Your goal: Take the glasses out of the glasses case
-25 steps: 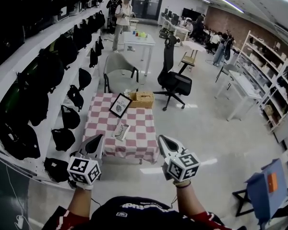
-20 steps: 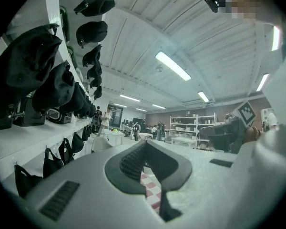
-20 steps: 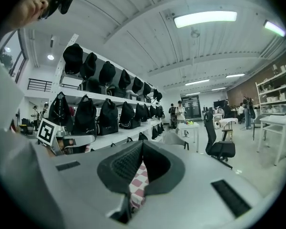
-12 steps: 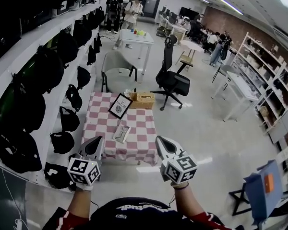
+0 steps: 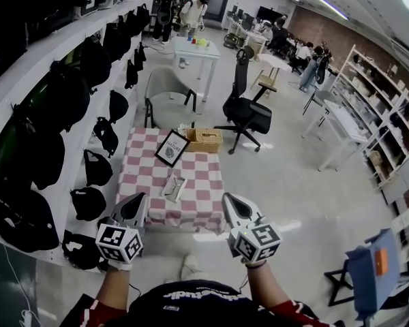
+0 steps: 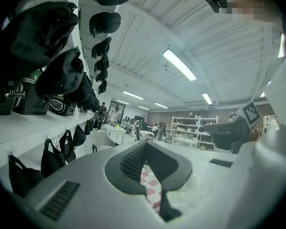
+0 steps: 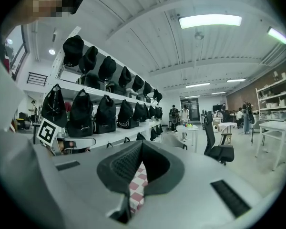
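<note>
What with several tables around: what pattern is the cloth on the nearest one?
Pink-and-white checks; the head view shows the cloth best.

From the head camera we look forward and steeply down over the left gripper (image 5: 131,208) and right gripper (image 5: 233,208), low in frame, to the checked surface (image 5: 201,196) near ahead of them. Each gripper camera sits close behind its own jaws and faces about level toward the surface, so only a sliver of it shows between the jaws. The left gripper view catches the right gripper at its right edge, and the right gripper view catches the left gripper at its left. All three views share the surface and the shelf (image 5: 68,80) of bags left of it.
</note>
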Available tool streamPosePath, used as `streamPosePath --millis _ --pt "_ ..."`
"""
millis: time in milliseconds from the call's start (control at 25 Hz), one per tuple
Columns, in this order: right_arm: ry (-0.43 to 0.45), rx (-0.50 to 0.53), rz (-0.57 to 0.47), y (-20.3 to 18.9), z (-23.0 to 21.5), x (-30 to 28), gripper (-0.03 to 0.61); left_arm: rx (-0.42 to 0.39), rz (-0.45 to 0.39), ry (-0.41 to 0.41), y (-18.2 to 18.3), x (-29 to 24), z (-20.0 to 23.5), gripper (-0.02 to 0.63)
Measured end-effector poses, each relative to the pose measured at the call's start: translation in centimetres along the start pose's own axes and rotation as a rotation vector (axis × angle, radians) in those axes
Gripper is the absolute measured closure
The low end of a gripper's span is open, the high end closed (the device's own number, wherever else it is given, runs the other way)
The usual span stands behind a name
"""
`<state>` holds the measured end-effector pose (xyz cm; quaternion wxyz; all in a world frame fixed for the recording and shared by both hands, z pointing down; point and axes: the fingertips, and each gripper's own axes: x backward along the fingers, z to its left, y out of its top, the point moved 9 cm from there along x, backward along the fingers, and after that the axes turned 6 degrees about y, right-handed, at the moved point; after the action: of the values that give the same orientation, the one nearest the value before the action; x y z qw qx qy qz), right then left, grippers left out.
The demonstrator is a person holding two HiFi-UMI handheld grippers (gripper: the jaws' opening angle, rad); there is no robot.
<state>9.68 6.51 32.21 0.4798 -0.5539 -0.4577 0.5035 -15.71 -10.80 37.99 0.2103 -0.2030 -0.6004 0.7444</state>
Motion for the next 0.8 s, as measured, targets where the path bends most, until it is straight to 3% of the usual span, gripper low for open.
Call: streamPosePath --millis 520,800 --pt "0.110 0.045 0.027 0.0 -2.9 -4.9 0.575 -0.026 0.018 0.045 0.4 -3.9 0.7 0.607" --pt "0.086 0.022 -0.011 -0.8 -7.3 -7.6 0.575 -0.035 0.023 0.048 0.3 -7.5 0.6 0.607"
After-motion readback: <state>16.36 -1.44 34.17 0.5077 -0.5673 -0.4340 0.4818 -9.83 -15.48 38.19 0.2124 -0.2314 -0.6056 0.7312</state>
